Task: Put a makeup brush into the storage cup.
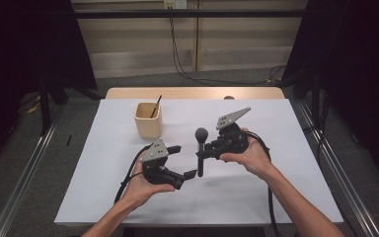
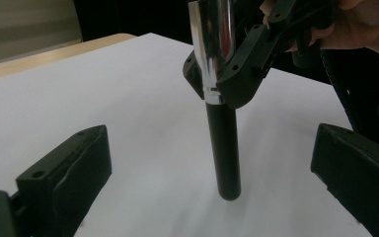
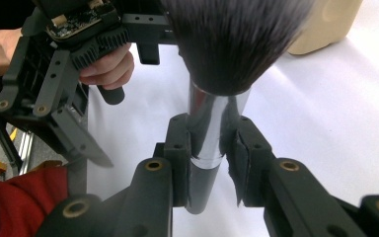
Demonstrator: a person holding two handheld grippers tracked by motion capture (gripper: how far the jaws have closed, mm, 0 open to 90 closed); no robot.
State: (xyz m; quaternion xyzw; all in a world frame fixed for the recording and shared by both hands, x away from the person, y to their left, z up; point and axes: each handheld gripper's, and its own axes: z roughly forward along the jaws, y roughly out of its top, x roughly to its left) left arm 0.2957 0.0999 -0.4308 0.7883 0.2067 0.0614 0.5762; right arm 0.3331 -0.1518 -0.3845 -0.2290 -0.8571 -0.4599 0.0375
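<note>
Dark curtains and a pale wall with trailing cables frame your workspace, and everything below is placed from the white counter [image 1: 276,182].

Toward the counter's far left corner stands a cream square cup [image 1: 148,120], with a thin dark stick [image 1: 156,106] leaning out of it. It seems the likely home for the makeup brush [image 1: 201,150], so keep it in mind as your target.

Near the counter's middle, your right gripper [image 3: 205,148] holds the brush upright. Its fingers [image 3: 249,163] are clamped on the chrome ferrule just under the bristle head, bristles up, with the black handle hanging down toward the counter. Whether the handle's end touches the surface cannot be told.

Your left gripper [image 1: 183,160] sits just nearer your edge of the counter. Its fingers [image 2: 71,170] are spread wide and hold nothing, with the handle standing between them and clear of both pads.

This looks like a handover. Centre the left fingers on the black handle, well below the right gripper, so the two don't collide. Close squarely on the handle, since a round shaft will roll out of a skewed pinch. Let the right gripper go only after the left grip looks firm. The chrome is slick, so avoid twisting while both hold.
</note>
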